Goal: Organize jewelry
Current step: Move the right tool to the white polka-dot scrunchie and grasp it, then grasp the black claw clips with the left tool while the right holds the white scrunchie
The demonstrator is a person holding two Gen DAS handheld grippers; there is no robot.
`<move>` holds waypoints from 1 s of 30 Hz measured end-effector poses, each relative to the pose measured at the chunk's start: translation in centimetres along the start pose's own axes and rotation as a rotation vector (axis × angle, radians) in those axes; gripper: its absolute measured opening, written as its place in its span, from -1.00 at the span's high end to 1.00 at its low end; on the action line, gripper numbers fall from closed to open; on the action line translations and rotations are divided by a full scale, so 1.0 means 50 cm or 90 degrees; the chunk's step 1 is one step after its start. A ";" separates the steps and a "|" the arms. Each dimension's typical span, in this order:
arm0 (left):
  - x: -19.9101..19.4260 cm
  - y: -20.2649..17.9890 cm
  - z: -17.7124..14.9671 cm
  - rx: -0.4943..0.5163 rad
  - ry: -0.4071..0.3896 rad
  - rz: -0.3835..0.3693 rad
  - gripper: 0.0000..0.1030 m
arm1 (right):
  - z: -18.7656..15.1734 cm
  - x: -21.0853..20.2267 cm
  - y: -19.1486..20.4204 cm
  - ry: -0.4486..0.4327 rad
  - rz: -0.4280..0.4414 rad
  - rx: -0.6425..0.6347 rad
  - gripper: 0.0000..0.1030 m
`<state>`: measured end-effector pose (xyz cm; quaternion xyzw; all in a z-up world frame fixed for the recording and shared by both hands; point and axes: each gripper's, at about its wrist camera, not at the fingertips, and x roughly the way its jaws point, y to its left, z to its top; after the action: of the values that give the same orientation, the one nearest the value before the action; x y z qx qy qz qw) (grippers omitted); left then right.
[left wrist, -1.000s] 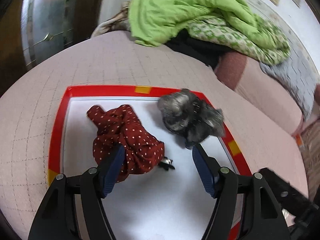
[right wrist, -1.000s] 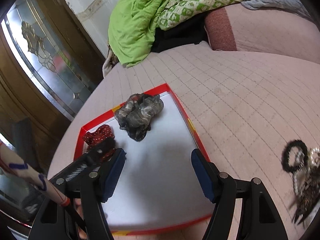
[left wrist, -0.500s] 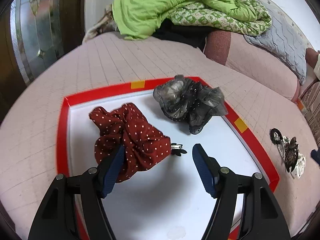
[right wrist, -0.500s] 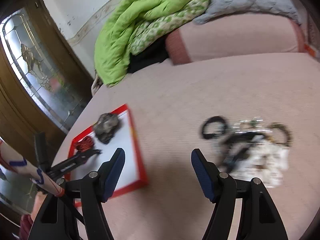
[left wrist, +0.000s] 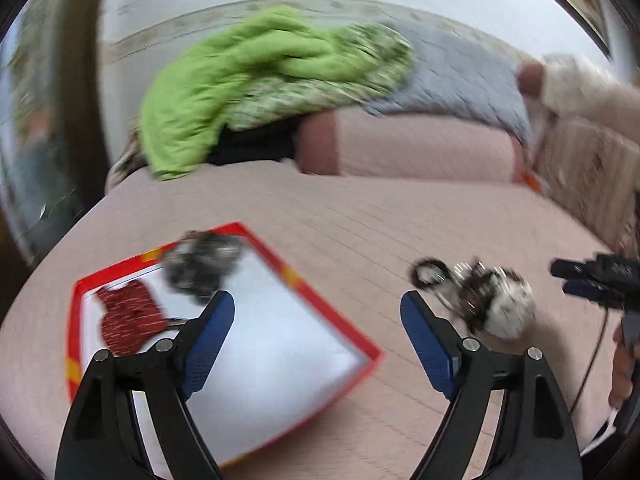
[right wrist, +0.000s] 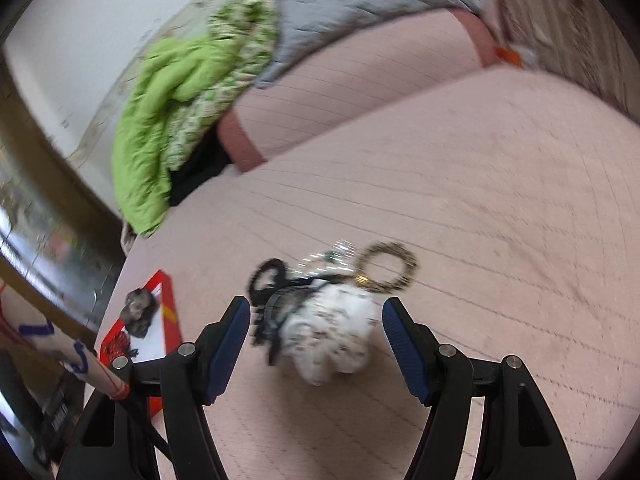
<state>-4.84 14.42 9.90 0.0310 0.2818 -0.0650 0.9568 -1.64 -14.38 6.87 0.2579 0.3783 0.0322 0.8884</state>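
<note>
Two hand-held grippers hung over a pink quilted bed [left wrist: 360, 216]. The left hand-held gripper [left wrist: 316, 312] had its jaws opening, wide apart with nothing between them; its left finger stood over a red-rimmed tray [left wrist: 336, 320]. On the tray, ahead and to that gripper's left, lay a red dotted scrunchie [left wrist: 128, 316] and, beyond it, a grey one [left wrist: 204, 260].

The right hand-held gripper [right wrist: 316, 320] was spread wide and empty, above the bed. Ahead of its fingertips lay the jewelry pile [right wrist: 320, 312]: a white scrunchie [right wrist: 332, 340] nearest, a black ring [right wrist: 268, 276] beyond it to the left, a gold ring [right wrist: 388, 266] beyond it to the right, all touching or tangled. A green blanket [right wrist: 168, 92] was heaped far ahead.
</note>
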 end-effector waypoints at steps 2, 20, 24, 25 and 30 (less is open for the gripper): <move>0.010 -0.038 0.001 0.030 0.005 -0.013 -0.64 | -0.005 0.017 -0.019 0.027 -0.015 0.019 -0.42; 0.092 -0.147 0.012 0.018 0.075 -0.103 -0.64 | 0.004 -0.023 -0.020 -0.060 -0.129 -0.074 0.80; 0.119 -0.194 0.018 0.033 0.087 -0.125 -0.64 | 0.015 -0.070 -0.053 -0.103 -0.105 -0.035 0.80; 0.125 -0.206 0.018 0.038 0.088 -0.127 -0.64 | 0.016 -0.073 -0.063 -0.100 -0.098 -0.027 0.80; 0.168 -0.269 0.015 0.084 0.106 -0.121 -0.64 | 0.020 -0.072 -0.083 -0.083 -0.070 -0.002 0.80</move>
<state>0.63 0.16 5.65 0.0721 0.3568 -0.1706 0.9156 -4.06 -19.31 7.81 0.2368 0.3334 -0.0330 0.9120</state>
